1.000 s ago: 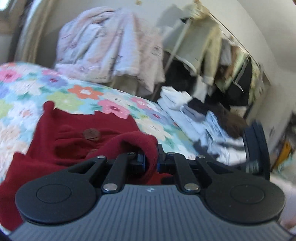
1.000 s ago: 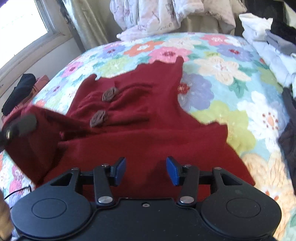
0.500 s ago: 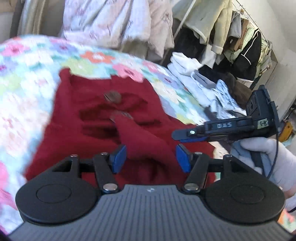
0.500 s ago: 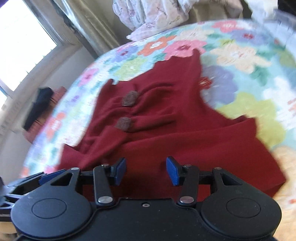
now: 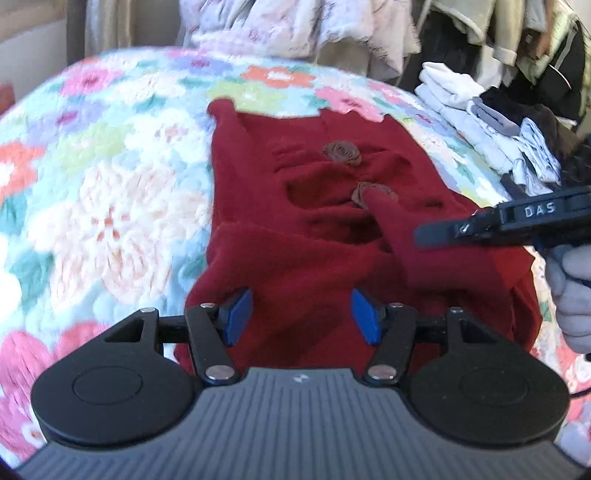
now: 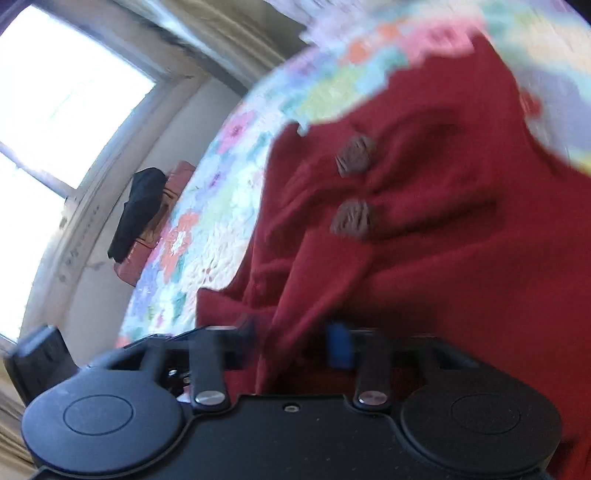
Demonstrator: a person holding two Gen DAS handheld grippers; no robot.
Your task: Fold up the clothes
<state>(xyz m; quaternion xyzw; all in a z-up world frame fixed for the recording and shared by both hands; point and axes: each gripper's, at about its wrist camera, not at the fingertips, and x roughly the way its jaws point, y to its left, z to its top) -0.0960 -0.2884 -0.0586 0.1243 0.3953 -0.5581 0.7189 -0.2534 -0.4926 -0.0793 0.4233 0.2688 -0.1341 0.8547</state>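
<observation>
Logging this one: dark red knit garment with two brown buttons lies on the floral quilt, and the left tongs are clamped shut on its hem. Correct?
Not quite. In the left wrist view the left tongs are open, blue pads apart above the dark red knit garment, gripping nothing. The two brown buttons and the floral quilt are as stated.

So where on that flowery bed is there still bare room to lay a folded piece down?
The widest free patch is the floral quilt left of the red garment, running up to the bedding heap at the far edge. The right side is crowded: a clothes pile lines that edge, and the right gripper reaches in over the garment there.
</observation>
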